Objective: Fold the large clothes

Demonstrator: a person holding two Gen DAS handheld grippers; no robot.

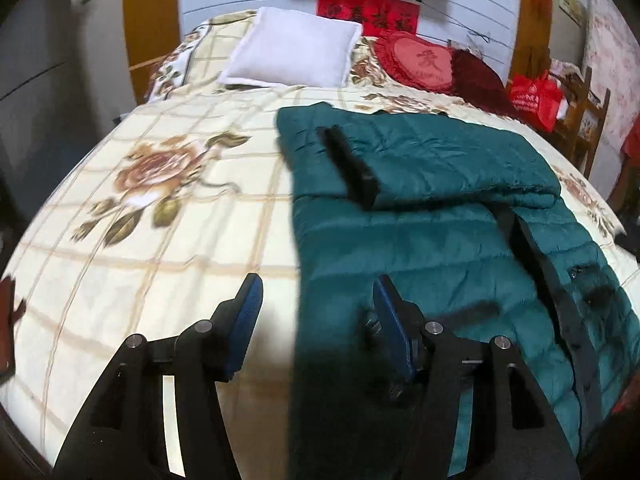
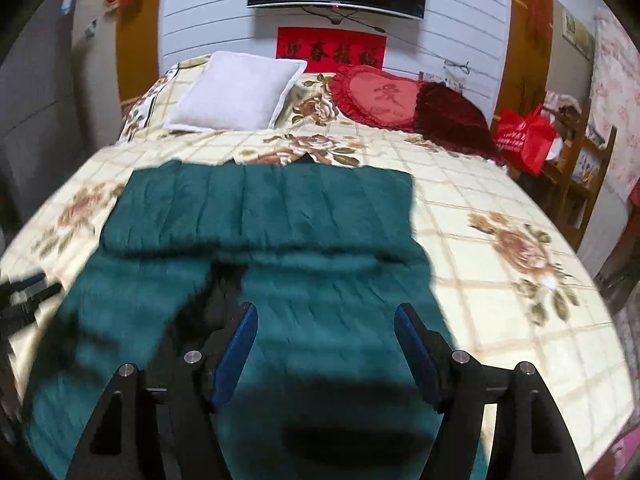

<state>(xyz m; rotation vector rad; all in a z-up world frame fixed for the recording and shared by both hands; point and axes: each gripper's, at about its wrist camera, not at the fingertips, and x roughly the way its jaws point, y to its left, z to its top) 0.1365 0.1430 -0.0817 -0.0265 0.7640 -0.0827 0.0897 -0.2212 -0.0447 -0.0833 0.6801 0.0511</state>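
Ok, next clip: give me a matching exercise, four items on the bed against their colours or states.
1. Quilted puffer coat
2. Square pillow
3. Heart-shaped frilled cushion
4. Left gripper

a. red
b. open, nothing between its pads
c. dark green, top part folded over
d. white

Pairs: 1-c, 2-d, 3-a, 4-b

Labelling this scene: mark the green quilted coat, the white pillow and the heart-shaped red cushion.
green quilted coat (image 2: 320,280), right wrist view, middle of its body.
white pillow (image 2: 240,92), right wrist view, centre of its face.
heart-shaped red cushion (image 1: 424,62), left wrist view, pink centre panel.
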